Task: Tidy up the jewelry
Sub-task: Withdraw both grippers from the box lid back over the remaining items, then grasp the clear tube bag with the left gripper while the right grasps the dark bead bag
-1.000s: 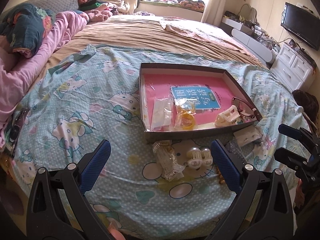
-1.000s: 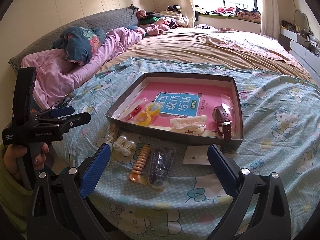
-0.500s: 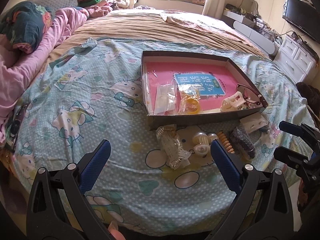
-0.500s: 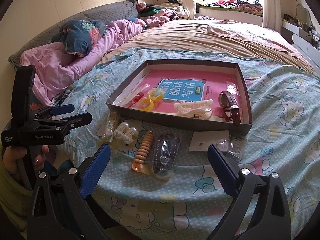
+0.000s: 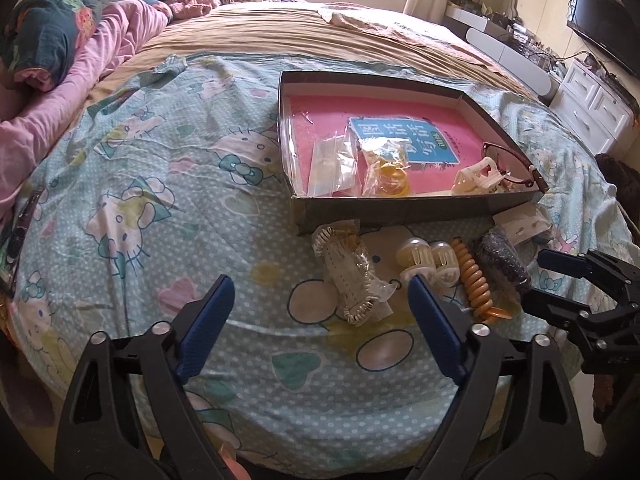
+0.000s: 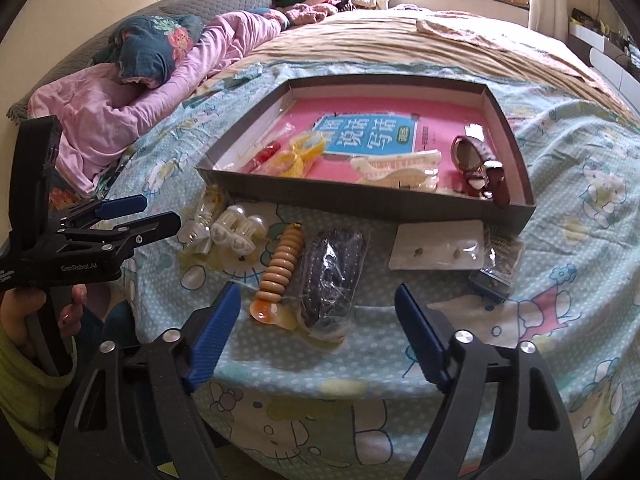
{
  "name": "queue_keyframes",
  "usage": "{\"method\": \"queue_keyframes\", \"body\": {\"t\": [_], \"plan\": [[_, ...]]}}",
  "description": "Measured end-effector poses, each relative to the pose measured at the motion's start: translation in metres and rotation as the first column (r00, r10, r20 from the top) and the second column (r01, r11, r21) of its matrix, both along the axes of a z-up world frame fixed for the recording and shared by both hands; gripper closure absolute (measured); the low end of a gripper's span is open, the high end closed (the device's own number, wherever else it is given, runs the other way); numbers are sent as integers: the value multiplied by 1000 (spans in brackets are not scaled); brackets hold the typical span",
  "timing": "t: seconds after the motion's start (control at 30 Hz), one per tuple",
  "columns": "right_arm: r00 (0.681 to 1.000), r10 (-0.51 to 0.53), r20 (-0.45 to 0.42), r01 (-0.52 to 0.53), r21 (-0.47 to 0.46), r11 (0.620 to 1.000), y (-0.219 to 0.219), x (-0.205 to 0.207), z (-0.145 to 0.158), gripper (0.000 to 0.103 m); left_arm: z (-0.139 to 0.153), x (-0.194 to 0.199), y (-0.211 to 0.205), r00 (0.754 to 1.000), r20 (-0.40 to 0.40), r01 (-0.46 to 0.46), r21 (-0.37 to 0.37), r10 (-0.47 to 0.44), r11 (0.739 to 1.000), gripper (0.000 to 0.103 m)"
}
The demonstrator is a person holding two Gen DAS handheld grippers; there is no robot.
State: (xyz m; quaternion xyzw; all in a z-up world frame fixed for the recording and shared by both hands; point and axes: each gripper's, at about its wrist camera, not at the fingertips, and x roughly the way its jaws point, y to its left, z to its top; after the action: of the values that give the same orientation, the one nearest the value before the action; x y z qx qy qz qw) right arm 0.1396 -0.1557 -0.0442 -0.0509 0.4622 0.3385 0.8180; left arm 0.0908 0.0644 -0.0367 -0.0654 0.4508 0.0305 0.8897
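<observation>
A dark shallow box (image 5: pixel 404 210) (image 6: pixel 360 204) lies on the bed, holding a pink book, a cream hair claw (image 6: pixel 396 170), a watch (image 6: pixel 486 176), yellow bagged pieces (image 5: pixel 386 176) and a clear bag. In front of it lie a bagged pearl bracelet (image 5: pixel 350 278), a pearl clip (image 5: pixel 426 262) (image 6: pixel 236 234), a wooden bead bracelet (image 6: pixel 280 266), a bagged dark bracelet (image 6: pixel 332 276) and an earring card (image 6: pixel 438 250). My left gripper (image 5: pixel 320 312) is open above the pearl bracelet. My right gripper (image 6: pixel 318 320) is open just before the dark bracelet.
The bed carries a Hello Kitty sheet (image 5: pixel 160 184) and pink bedding (image 6: pixel 120 112) at the left. A small dark packet (image 6: pixel 498 272) lies right of the earring card. White drawers (image 5: pixel 596 108) and a TV stand at the right.
Both grippers have moved closer to the bed and tilted down, so the loose jewelry in front of the box sits nearer their fingers. Both stay open.
</observation>
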Motion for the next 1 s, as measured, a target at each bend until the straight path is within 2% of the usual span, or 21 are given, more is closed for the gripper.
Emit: {"method": "queue_keyframes", "body": {"t": [0.2, 0.3, 0.47, 0.7, 0.77, 0.8, 0.87, 0.93, 1.0], "plan": [[1000, -2, -23, 2, -24, 1000, 6, 8, -15, 47, -9, 4, -3, 1000, -18, 13, -21, -13, 1000, 36], [1000, -4, -30, 3, -33, 999, 8, 11, -20, 53, -13, 7, -3, 1000, -25, 15, -23, -16, 1000, 37], [1000, -4, -29, 3, -30, 1000, 10, 16, -25, 56, -20, 12, -4, 999, -38, 17, -50, -19, 999, 39], [1000, 10, -2, -10, -40, 999, 16, 19, -29, 56, -28, 20, -11, 998, -50, 24, -28, -25, 999, 39], [1000, 14, 8, -14, -45, 999, 16, 19, -29, 62, -30, 21, -14, 998, -51, 30, -16, -31, 999, 45], [1000, 17, 7, -17, -40, 999, 16, 20, -29, 65, -30, 22, -15, 998, -52, 35, -11, -35, 999, 55], [1000, 15, 2, -15, -23, 1000, 14, 20, -28, 67, -32, 22, -19, 998, -52, 46, 12, -46, 999, 62], [1000, 13, -3, -13, -11, 1000, 11, 21, -27, 69, -30, 21, -22, 997, -44, 61, 19, -60, 998, 73], [1000, 14, -5, -14, -1, 1000, 8, 20, -25, 70, -29, 20, -24, 997, -41, 65, 27, -64, 998, 76]]}}
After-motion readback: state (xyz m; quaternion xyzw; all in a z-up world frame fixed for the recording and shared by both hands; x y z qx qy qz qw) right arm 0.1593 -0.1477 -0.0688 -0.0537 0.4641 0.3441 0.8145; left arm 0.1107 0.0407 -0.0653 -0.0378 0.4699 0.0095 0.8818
